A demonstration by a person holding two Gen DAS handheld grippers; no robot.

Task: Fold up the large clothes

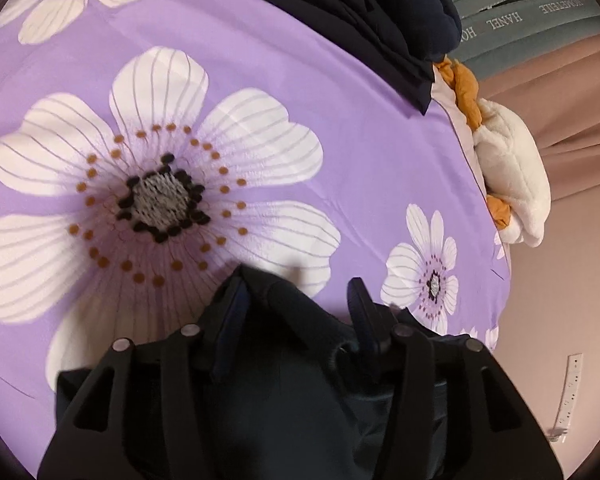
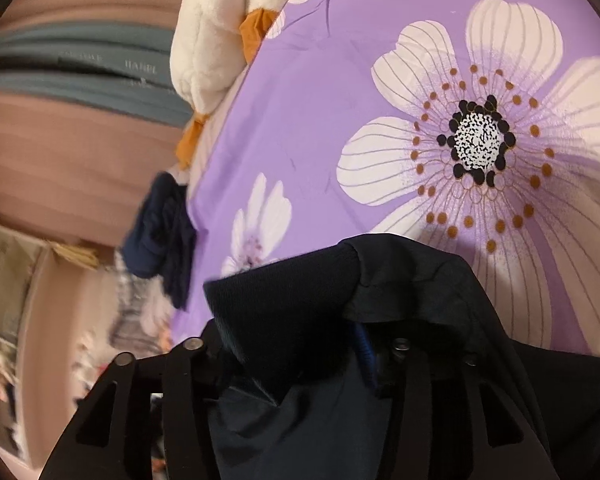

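Two grippers, left (image 1: 296, 292) and right (image 2: 292, 340), stand spread around a dark garment (image 1: 300, 380); far grey boxes (image 1: 540, 24) read "HANEL".

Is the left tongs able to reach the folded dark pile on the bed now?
Probably yes: bare purple sheet lies between the left tongs and the pile, though a dark garment sits between its fingers.
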